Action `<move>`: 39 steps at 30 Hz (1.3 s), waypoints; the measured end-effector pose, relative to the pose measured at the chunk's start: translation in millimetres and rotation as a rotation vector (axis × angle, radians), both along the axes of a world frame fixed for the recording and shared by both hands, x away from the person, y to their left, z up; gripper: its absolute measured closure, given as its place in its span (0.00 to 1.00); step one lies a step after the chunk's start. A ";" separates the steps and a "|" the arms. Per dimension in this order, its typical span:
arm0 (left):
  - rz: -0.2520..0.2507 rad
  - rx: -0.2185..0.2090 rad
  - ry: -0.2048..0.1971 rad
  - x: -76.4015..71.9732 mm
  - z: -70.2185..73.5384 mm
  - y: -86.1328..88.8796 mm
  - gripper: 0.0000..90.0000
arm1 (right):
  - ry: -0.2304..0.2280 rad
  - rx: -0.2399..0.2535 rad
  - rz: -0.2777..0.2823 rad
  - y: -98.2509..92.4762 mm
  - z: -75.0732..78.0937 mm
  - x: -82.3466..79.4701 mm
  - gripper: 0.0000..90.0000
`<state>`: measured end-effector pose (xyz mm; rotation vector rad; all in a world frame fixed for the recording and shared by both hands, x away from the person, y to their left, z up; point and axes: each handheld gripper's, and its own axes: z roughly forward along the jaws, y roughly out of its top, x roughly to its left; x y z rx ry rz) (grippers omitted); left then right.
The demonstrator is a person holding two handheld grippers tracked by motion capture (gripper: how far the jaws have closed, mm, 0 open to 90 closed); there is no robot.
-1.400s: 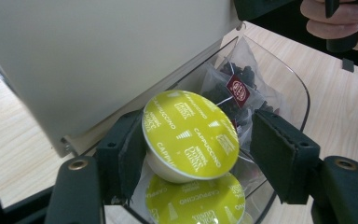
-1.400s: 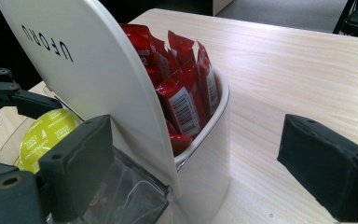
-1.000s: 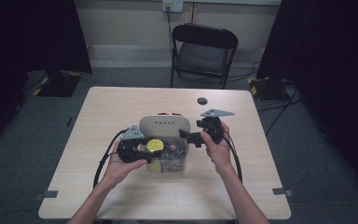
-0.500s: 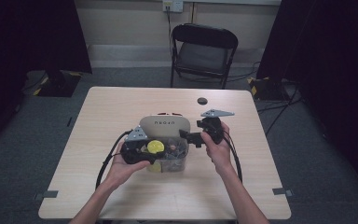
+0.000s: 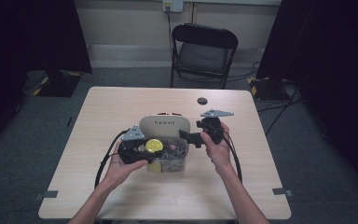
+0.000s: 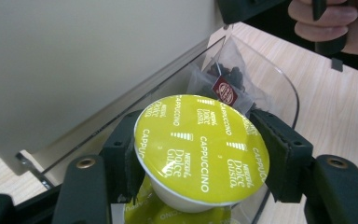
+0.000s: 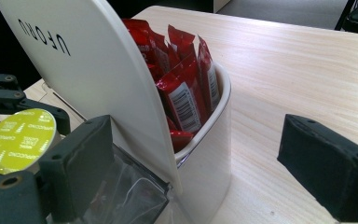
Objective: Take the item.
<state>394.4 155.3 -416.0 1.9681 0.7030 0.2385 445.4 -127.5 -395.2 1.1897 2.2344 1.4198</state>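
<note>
My left gripper (image 5: 150,150) is shut on a yellow-green Dolce Gusto cappuccino capsule (image 5: 154,145), its pads pressing on both sides of the capsule (image 6: 200,149). It holds it over the clear front bin (image 6: 272,88) of a white organiser (image 5: 164,123), and more capsules lie below. A tea bag with a red tag (image 6: 226,89) rests in the clear bin. My right gripper (image 5: 189,137) stands open at the organiser's right end, with the white wall (image 7: 209,154) between its jaws. Red sachets (image 7: 186,88) stand behind the tilted white lid (image 7: 84,70). The capsule (image 7: 16,140) appears at far left.
The organiser sits mid-table on the light wood table (image 5: 121,107). A small black round object (image 5: 202,100) lies behind it toward the far edge. A black folding chair (image 5: 205,46) stands beyond the table. Cables trail from both grippers toward the near edge.
</note>
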 end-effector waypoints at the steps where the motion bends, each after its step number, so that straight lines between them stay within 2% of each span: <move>1: -0.002 -0.002 0.000 -0.5 0.8 0.3 0.44 | 0.000 0.000 0.002 -0.1 -0.1 0.1 0.11; 5: -0.004 0.000 -0.007 -1.8 4.1 2.6 0.44 | 0.001 0.002 0.004 -0.2 -0.2 0.5 0.11; 12: 0.003 -0.037 -0.009 -4.1 8.2 9.9 0.44 | 0.002 0.003 0.005 0.2 -0.2 0.8 0.11; 18: 0.018 -0.034 -0.020 -6.7 14.1 23.0 0.44 | 0.003 0.003 0.003 0.4 -0.2 0.5 0.11; 21: 0.022 -0.050 -0.024 -7.4 16.1 29.2 0.44 | 0.002 0.002 0.004 0.4 -0.1 0.6 0.11; 28: 0.047 -0.055 -0.026 -8.4 19.7 41.0 0.44 | -0.001 0.001 0.004 0.5 0.3 1.0 0.11; 32: 0.044 -0.058 -0.037 -9.1 22.5 46.6 0.44 | 0.000 0.002 0.004 0.5 0.4 1.1 0.11; 39: 0.077 -0.074 -0.049 -9.6 30.2 61.0 0.44 | -0.001 0.001 0.003 0.5 0.4 0.9 0.11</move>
